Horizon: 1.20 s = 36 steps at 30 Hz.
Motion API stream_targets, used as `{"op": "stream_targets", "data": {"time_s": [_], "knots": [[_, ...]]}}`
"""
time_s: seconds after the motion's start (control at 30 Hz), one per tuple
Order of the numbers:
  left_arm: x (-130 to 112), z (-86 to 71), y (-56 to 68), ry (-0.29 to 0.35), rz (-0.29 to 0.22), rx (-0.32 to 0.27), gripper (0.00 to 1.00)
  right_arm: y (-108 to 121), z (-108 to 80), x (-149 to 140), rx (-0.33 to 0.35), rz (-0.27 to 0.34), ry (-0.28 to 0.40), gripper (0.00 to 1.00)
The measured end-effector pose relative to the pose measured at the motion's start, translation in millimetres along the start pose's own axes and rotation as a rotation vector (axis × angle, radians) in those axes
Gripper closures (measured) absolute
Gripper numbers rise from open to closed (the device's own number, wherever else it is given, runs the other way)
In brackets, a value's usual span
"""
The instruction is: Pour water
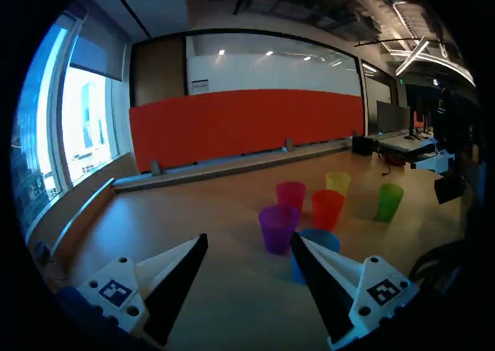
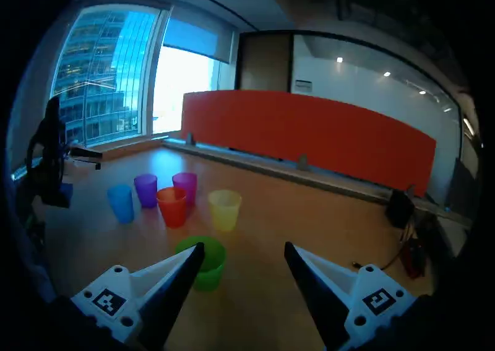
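No words, brands or numbers can be read. A small sign (image 1: 200,86) on the white wall (image 1: 278,72), upper left of centre in the left gripper view, is too blurred to make out. The 2 square markers (image 1: 116,292) low in each view bear black-and-white patterns only.

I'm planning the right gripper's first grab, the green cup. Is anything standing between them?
Nothing visible does. The green cup stands closest to the open right gripper, just ahead, toward one finger. The orange cup and yellow cup stand behind it.
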State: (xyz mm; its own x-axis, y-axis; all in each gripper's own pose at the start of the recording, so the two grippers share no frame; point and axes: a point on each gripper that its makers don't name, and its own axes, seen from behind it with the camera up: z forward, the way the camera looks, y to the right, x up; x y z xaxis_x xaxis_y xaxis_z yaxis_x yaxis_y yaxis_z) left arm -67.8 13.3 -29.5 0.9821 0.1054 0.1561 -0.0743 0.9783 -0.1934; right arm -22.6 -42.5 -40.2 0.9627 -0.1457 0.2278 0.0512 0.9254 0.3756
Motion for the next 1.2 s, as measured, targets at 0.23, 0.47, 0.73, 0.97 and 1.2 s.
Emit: {"op": "stream_targets", "data": {"time_s": [0.23, 0.47, 0.73, 0.97, 1.2], "knots": [[23, -7.4, -12.6, 0.098, -0.014, 0.083, 0.0, 14, -0.3, 24, -0.107, 0.034, 0.089, 0.0], [35, -12.6, -15.9, 0.154, -0.025, 0.129, 0.0, 30, -2.1, 40, -0.219, 0.057, 0.171, 0.0], [46, -15.2, -16.5, 0.207, -0.045, 0.176, 0.0, 40, -9.3, 56, -0.313, 0.087, 0.255, 0.0], [56, -17.6, -20.5, 0.248, -0.082, 0.204, 0.0, 48, -18.8, 65, -0.39, 0.099, 0.305, 0.0], [60, -16.9, -20.8, 0.264, -0.068, 0.23, 0.01, 58, -26.1, 69, -0.458, 0.118, 0.345, 0.0]]}}
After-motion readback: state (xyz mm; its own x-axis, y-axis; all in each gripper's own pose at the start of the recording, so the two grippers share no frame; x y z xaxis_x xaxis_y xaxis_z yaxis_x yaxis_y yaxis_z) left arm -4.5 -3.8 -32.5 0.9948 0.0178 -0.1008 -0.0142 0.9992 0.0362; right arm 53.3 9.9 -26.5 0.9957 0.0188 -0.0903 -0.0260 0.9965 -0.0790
